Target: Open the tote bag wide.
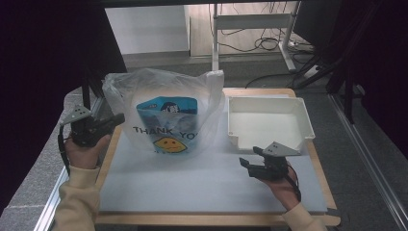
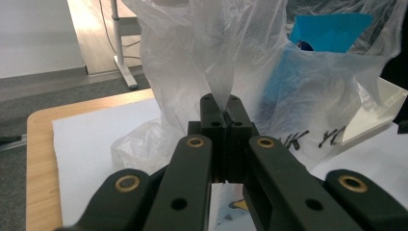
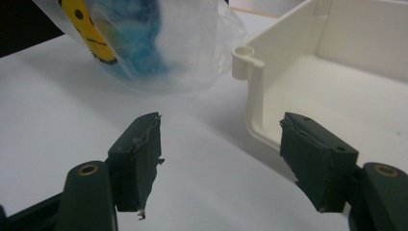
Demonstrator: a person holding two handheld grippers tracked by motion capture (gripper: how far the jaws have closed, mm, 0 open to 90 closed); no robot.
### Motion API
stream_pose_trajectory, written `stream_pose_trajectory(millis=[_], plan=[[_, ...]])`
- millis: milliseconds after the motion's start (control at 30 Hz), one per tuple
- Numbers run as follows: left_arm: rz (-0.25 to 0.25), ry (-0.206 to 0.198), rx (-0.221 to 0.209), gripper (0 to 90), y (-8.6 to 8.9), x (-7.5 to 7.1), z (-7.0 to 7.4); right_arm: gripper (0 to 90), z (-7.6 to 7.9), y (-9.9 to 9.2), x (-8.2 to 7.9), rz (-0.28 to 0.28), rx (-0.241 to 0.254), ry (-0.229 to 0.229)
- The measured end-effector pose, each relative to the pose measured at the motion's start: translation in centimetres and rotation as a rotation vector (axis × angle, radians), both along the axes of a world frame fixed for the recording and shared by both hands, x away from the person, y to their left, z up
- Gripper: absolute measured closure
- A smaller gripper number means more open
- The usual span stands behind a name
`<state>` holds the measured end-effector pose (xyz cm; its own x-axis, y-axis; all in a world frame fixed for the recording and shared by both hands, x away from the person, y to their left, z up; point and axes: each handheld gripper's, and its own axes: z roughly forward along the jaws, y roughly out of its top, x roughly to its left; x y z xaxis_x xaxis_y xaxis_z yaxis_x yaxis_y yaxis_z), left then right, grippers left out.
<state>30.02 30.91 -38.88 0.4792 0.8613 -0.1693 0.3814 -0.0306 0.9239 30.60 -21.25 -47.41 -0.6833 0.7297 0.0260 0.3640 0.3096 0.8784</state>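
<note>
High view: the plastic bag (image 1: 166,113) stands on the white mat (image 1: 211,187) beside the tray (image 1: 269,122), the left gripper (image 1: 115,119) holding it upright. Left gripper view: jaws pinch the bag's film. Right gripper view: the right gripper (image 3: 219,159) gapes empty, free to help

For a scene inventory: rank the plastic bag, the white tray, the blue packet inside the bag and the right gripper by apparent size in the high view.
1. plastic bag
2. white tray, nearly as large
3. blue packet, partly veiled by the bag
4. right gripper, though it sits nearer the camera, so its rank against the packet is unsure
</note>
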Motion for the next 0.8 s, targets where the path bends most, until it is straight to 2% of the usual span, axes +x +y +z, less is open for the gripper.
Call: stream_pose_trajectory(millis=[167, 300, 333, 400, 500, 600, 800], plan=[[-0.003, 0.002, -0.010, 89.7, 0.2, 0.0, -0.1, 30.8, 1.0, 0.7, 0.2, 0.011, -0.004, -0.025], [-0.001, 0.008, -0.017, 89.7, 0.4, 0.2, -0.2, 30.8, 2.2, 1.1, 0.8, 0.030, 0.021, -0.022], [-0.002, 0.009, -0.022, 89.7, 0.4, 0.3, -0.3, 30.9, 3.3, 1.6, 1.6, 0.038, 0.018, -0.041], [-0.004, 0.012, -0.026, 89.7, 0.5, 0.5, -0.3, 30.8, 3.7, 1.7, 1.8, 0.037, 0.017, -0.049], [-0.009, 0.016, -0.029, 89.7, 0.4, 0.7, -0.5, 31.1, 5.5, 2.3, 2.9, 0.037, 0.035, -0.083], [-0.015, 0.021, -0.030, 89.7, 0.3, 0.8, -0.6, 31.0, 6.9, 3.3, 4.0, 0.055, 0.052, -0.093], [-0.018, 0.016, -0.037, 89.7, 0.4, 0.7, -0.5, 31.1, 7.7, 4.5, 4.8, 0.074, 0.057, -0.095]])
